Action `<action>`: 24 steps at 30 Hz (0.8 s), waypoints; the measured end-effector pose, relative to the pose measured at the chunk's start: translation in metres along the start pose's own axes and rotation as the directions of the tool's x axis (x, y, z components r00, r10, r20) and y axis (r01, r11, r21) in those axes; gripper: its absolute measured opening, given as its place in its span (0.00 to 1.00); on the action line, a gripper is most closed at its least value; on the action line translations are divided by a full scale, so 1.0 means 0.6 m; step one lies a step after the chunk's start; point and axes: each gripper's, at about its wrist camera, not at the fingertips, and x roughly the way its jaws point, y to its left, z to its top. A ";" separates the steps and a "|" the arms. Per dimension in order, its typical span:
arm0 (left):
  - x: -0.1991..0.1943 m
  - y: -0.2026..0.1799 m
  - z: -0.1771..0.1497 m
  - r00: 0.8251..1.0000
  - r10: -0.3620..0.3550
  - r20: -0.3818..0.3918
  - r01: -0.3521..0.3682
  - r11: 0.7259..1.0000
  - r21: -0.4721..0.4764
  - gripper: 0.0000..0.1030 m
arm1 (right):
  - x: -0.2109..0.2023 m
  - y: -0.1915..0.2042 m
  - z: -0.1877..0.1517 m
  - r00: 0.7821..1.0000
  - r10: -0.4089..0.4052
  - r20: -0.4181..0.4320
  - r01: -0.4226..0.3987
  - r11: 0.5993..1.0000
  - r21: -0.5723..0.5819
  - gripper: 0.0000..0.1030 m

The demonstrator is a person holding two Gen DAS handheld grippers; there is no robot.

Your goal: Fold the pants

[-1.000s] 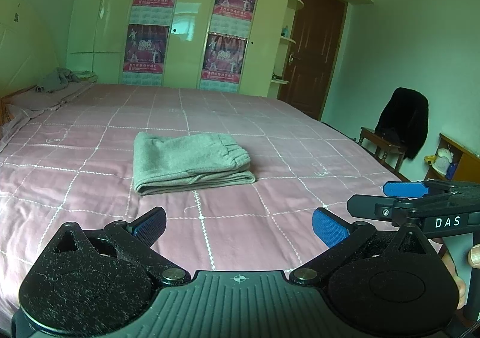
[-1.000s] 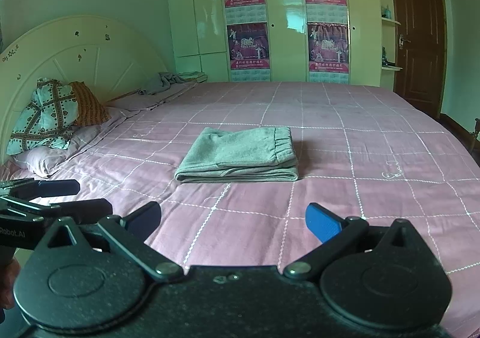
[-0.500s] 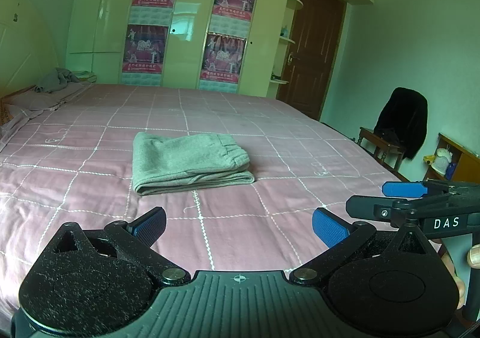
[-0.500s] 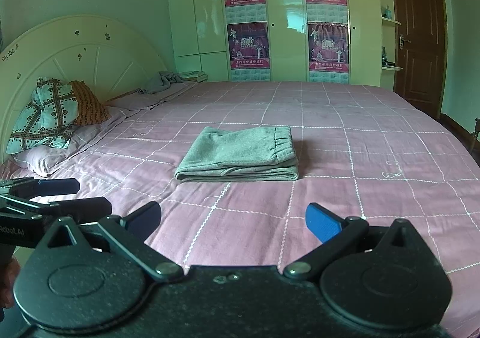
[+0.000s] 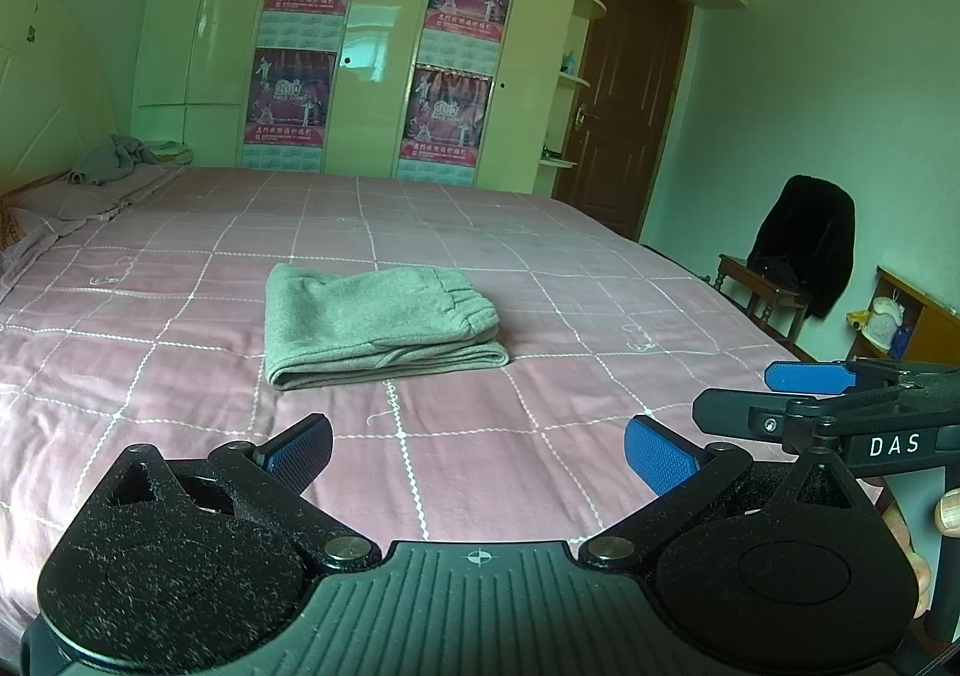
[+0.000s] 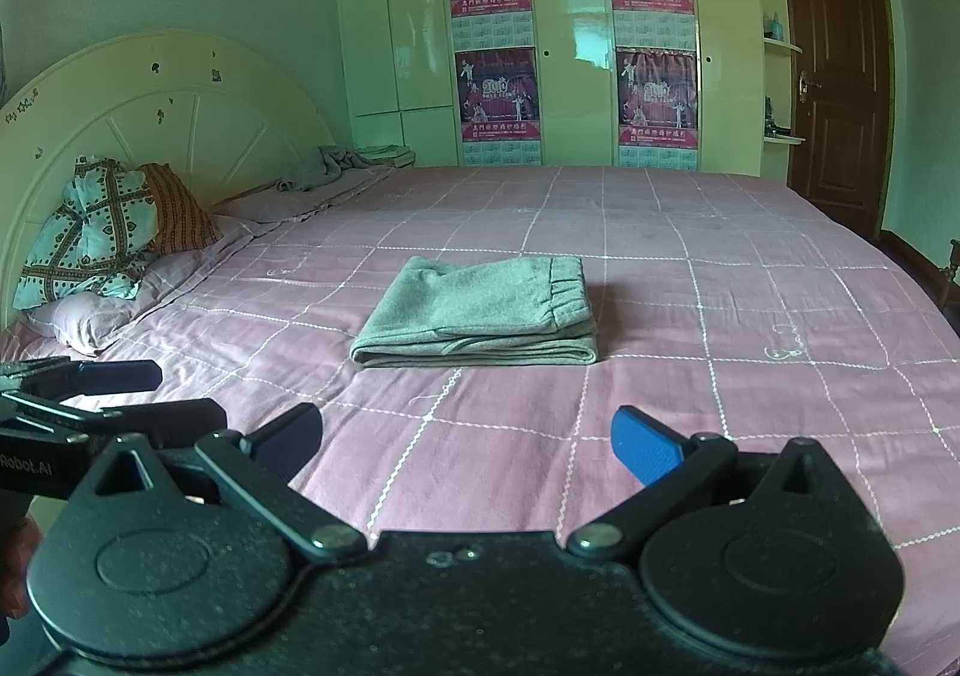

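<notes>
Both grippers look unchanged vs 1 s ago: left gripper (image 5: 477, 451) and right gripper (image 6: 467, 439) hang over the near edge of the pink bedspread (image 5: 540, 268), jaws spread wide, holding nothing, well short of the pants. Grey pants (image 5: 378, 325) lie folded in a flat stack mid-bed, same spot as before, waistband to the right. Right gripper's blue fingers (image 5: 807, 377) poke in at the frame's right edge, body cut off. Pillows (image 6: 90, 244) sit left of the pants by the headboard. Poster text on the wardrobe (image 6: 570, 45) behind the pants is too small to read.
</notes>
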 end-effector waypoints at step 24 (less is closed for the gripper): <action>0.001 0.003 0.001 1.000 -0.002 0.020 0.002 1.000 0.011 0.99 | 0.000 0.001 0.000 1.000 0.001 0.001 -0.001 1.000 0.000 1.00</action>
